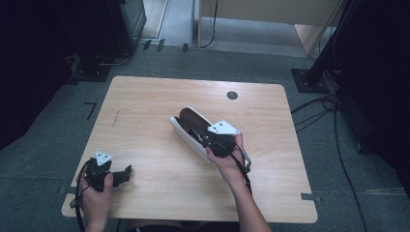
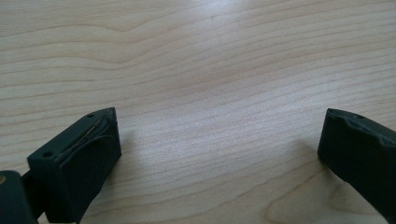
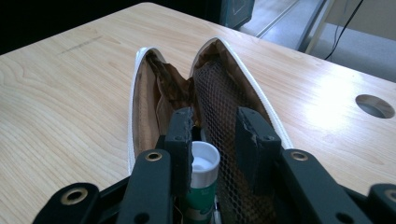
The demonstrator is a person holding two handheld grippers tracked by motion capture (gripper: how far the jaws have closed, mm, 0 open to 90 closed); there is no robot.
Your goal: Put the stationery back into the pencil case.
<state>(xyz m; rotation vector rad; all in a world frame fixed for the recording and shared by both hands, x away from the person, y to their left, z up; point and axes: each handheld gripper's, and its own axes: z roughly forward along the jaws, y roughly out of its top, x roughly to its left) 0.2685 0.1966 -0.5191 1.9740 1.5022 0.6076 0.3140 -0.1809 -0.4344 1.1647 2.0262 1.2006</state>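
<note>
A white zippered pencil case (image 3: 140,93) with a brown lining and a mesh inner pocket (image 3: 219,102) is seen lying open near the middle of the wooden table (image 1: 145,96). The right gripper (image 3: 215,135) is held over the near end of the case, its jaws parted a little and dipped into the opening. A green glue stick with a white cap (image 3: 201,168) is seen standing between the jaws, just beside the left one; whether it is pinched cannot be told. The left gripper (image 1: 126,173) is held low at the near left corner of the table, well apart from the case, its jaws spread wide over bare wood.
</note>
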